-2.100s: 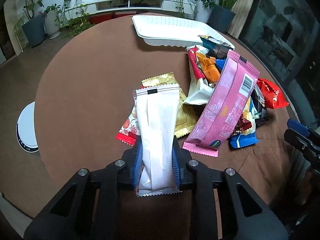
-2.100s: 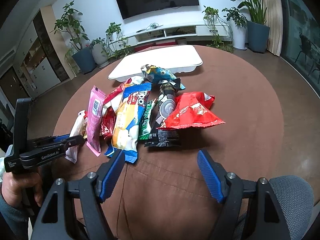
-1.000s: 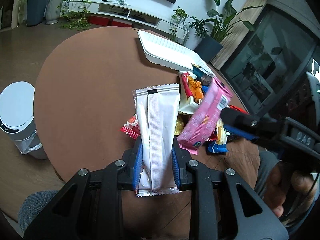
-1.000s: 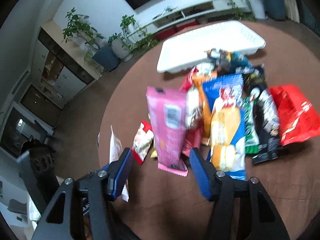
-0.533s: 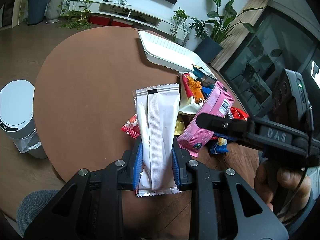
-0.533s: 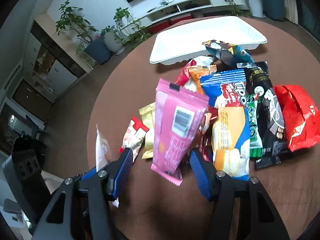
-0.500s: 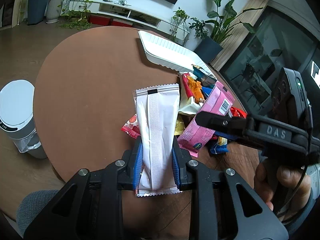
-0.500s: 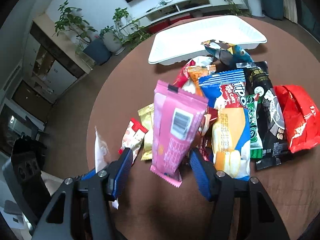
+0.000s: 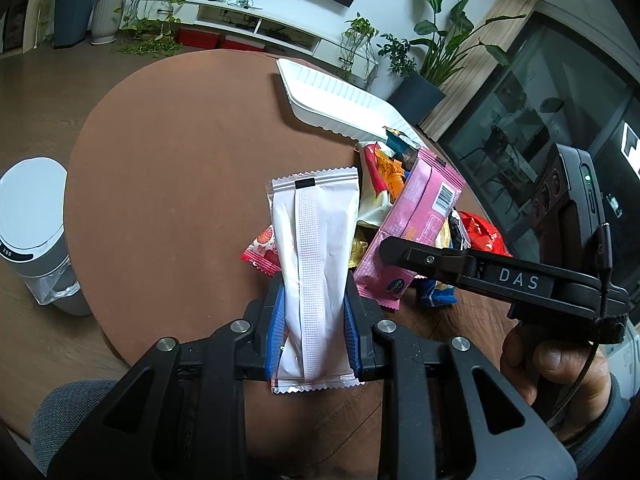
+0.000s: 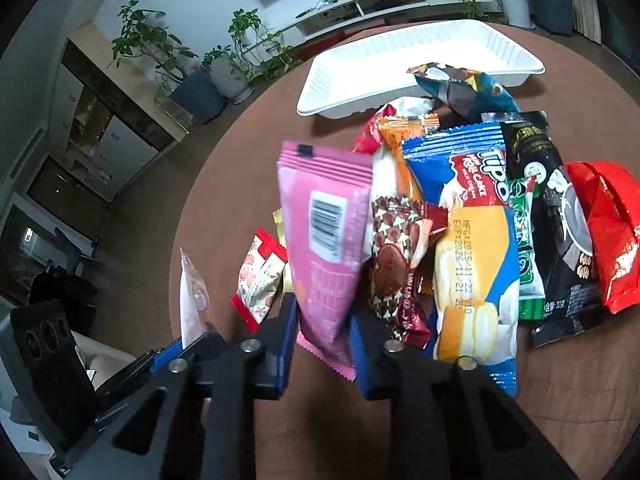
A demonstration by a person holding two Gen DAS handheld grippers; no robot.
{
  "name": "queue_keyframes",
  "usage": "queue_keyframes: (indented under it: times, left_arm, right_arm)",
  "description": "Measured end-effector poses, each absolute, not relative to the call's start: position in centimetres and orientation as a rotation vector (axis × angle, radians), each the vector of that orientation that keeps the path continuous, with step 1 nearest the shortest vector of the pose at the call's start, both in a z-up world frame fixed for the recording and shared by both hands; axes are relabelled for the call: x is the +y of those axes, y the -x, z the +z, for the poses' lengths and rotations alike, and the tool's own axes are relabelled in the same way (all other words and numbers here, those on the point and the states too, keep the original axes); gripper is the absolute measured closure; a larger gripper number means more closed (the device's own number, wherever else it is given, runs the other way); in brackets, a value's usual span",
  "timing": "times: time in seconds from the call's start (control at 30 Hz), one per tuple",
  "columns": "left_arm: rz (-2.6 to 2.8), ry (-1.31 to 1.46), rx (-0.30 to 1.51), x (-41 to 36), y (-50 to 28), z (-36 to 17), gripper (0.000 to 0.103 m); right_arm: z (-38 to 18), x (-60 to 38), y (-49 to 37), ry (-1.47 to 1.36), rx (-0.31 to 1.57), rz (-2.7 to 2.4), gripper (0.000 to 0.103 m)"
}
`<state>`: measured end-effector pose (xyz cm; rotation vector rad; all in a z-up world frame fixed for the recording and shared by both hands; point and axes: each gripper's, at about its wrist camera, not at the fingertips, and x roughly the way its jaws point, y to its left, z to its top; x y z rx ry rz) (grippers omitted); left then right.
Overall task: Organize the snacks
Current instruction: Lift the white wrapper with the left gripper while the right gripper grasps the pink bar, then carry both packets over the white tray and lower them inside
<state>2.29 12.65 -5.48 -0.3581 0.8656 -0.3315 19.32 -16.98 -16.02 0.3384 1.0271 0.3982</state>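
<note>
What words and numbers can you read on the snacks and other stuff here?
"TIPO" and "ROLL CAKE": blue and yellow cake packet.
"MFG:2025/11/22": same packet; the second date line is partly cut off.
"DAS": black body of the right gripper.
Pink packet: barcode only, small print blurred.
Black packet, green packet, brown heart packet: too blurred.

I see a white bin [image 9: 30,216] left of my round brown table [image 9: 168,184]; potted plants [image 9: 420,60] by the wall.

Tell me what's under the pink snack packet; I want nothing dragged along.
Under the pink snack packet a gold wrapper edge and brown heart-print wrapper peek out. Anything further beneath is covered.
</note>
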Motion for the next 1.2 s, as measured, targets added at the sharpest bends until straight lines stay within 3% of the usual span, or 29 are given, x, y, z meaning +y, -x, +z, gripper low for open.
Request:
queue_keyframes:
  times: [0.23,0.8,1.2]
  left_arm:
    - [-0.331,0.355,0.866,12.6,-2.4,-5.5,0.079]
    - [-0.37,0.42,0.854,13.1,-2.7,-5.1,0.079]
    - [-0.351,0.337,0.785,15.4,-9.5,2.0,0.079]
  right_arm:
    - [-16.3,-17.6,-18.5,-0.355,1.011,0.426,0.087]
    - [-12.9,-23.3,-15.3,-0.442,0.955,0.5,0.088]
    - [-6.3,-38.1,-20.5,-0.521,0.791,0.308,0.088]
